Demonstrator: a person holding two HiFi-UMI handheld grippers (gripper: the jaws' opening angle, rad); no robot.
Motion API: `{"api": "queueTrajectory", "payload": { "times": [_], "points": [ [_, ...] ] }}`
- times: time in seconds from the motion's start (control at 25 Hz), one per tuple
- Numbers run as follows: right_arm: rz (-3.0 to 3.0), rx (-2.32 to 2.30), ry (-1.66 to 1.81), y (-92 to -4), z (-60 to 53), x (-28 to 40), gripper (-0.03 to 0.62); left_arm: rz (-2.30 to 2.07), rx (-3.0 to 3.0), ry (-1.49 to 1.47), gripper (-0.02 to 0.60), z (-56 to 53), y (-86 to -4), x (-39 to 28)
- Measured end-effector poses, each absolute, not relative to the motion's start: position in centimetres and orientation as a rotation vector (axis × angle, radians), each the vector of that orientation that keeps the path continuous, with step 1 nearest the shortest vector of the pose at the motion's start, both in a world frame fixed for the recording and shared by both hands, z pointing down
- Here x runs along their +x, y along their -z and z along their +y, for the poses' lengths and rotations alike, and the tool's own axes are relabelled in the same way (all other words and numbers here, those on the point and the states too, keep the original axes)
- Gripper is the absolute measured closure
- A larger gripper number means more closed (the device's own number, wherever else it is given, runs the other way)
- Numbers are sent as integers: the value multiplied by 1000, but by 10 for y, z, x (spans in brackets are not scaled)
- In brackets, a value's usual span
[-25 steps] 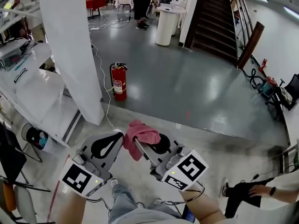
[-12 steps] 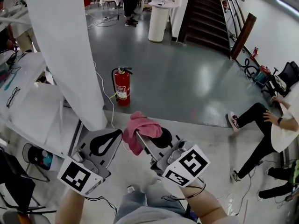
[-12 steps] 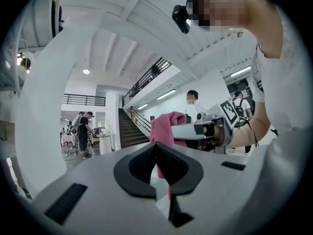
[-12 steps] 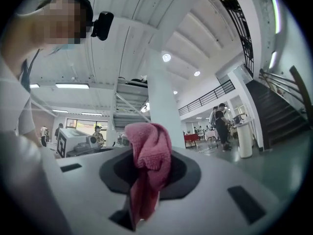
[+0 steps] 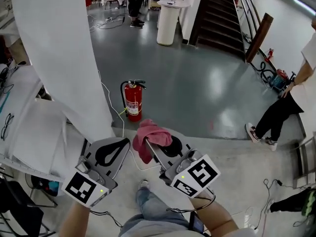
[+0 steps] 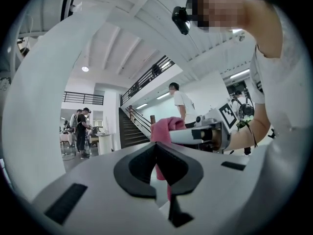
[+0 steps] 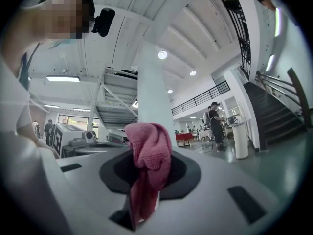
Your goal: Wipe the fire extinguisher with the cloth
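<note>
A red fire extinguisher [image 5: 133,101] stands upright on the grey floor beside a white pillar [image 5: 64,58], ahead of both grippers. My right gripper [image 5: 150,143] is shut on a pink cloth [image 5: 149,138], which bunches above the jaws and hangs down in the right gripper view [image 7: 148,168]. My left gripper [image 5: 118,147] is held beside it, jaws shut with nothing between them. From the left gripper view the pink cloth [image 6: 165,126] and the right gripper [image 6: 205,133] show just beyond the left jaws. Both grippers are well short of the extinguisher.
A white cable [image 5: 112,102] runs along the floor past the extinguisher. White tables [image 5: 29,127] stand at the left. A person's legs [image 5: 274,117] are at the right, a dark staircase [image 5: 217,19] at the back, a white cylindrical stand [image 5: 167,21] near it.
The view has moved forward: the extinguisher now sits closer and lower in the head view. The person at the right has got up from the floor. Both grippers keep their pose.
</note>
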State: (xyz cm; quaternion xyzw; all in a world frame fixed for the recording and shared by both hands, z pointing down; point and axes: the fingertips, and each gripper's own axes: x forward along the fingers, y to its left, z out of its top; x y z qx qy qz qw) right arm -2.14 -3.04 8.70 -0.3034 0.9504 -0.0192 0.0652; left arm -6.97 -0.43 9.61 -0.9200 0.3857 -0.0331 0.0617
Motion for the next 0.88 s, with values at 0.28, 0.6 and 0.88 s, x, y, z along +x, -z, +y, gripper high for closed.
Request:
{"api": "queueTrajectory", "payload": {
  "times": [0.28, 0.6, 0.88],
  "points": [
    [2842, -995, 19, -91, -121, -56, 507, 1118, -2776, 162, 574, -87, -98, -103],
    [2816, -1185, 53, -116, -199, -77, 507, 1017, -2864, 113, 574, -171, -117, -129],
    [2745, -1421, -33, -140, -269, -91, 507, 792, -2949, 181, 574, -228, -151, -139]
  ]
}}
